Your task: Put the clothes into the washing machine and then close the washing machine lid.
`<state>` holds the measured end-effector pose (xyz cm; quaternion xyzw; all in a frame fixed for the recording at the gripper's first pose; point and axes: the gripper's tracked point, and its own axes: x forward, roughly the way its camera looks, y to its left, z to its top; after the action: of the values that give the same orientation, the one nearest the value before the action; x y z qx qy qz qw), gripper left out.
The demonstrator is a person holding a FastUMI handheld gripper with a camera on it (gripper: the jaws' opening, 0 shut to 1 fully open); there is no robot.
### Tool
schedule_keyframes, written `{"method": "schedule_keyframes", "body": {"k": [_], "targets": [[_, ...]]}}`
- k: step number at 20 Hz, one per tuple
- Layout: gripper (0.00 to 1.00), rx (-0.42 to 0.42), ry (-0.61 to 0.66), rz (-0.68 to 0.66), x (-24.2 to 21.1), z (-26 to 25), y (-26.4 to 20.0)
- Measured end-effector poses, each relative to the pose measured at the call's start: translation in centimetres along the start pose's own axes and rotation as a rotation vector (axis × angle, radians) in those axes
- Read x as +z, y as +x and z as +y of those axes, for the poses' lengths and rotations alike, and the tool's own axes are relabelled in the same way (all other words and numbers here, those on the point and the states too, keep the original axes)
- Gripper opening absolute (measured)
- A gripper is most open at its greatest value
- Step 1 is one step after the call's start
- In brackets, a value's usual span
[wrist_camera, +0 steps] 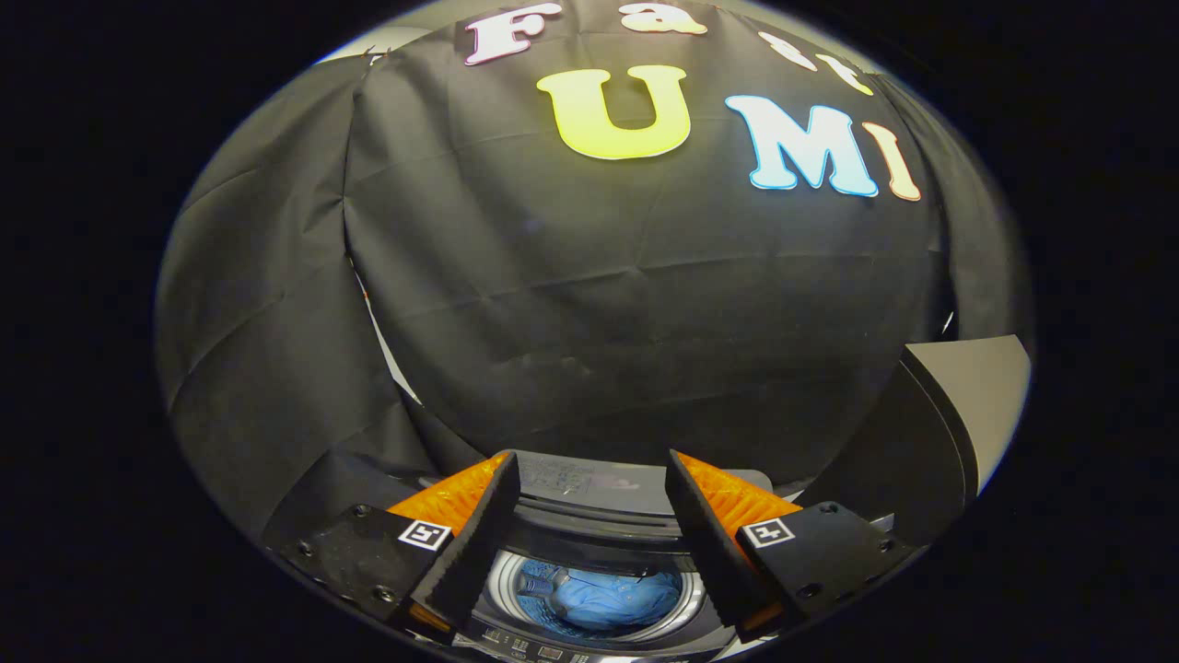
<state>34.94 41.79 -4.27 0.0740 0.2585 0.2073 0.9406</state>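
A top-loading washing machine (pixel 599 516) lies below me, its round metal drum seen between my fingers. Blue clothes (pixel 612 599) rest inside the drum. The machine's lid (pixel 930 433) stands raised to the right of the right finger. My gripper (pixel 591 474) hovers above the drum opening, open, with nothing between its fingers. The fingers are well apart and touch neither the clothes nor the lid.
The booth's black cloth wall (pixel 589 304) hangs close behind the machine. A strip of control buttons (pixel 543 649) runs along the machine's near edge, below the drum.
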Motion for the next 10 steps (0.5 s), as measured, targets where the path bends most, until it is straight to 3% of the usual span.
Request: {"method": "schedule_keyframes", "body": {"k": [7, 10], "targets": [[0.99, -0.030, 0.009, 0.022, -2.9, 0.4, -1.1], [0.96, -0.025, -0.015, 0.084, -6.7, 0.9, -2.2]]}}
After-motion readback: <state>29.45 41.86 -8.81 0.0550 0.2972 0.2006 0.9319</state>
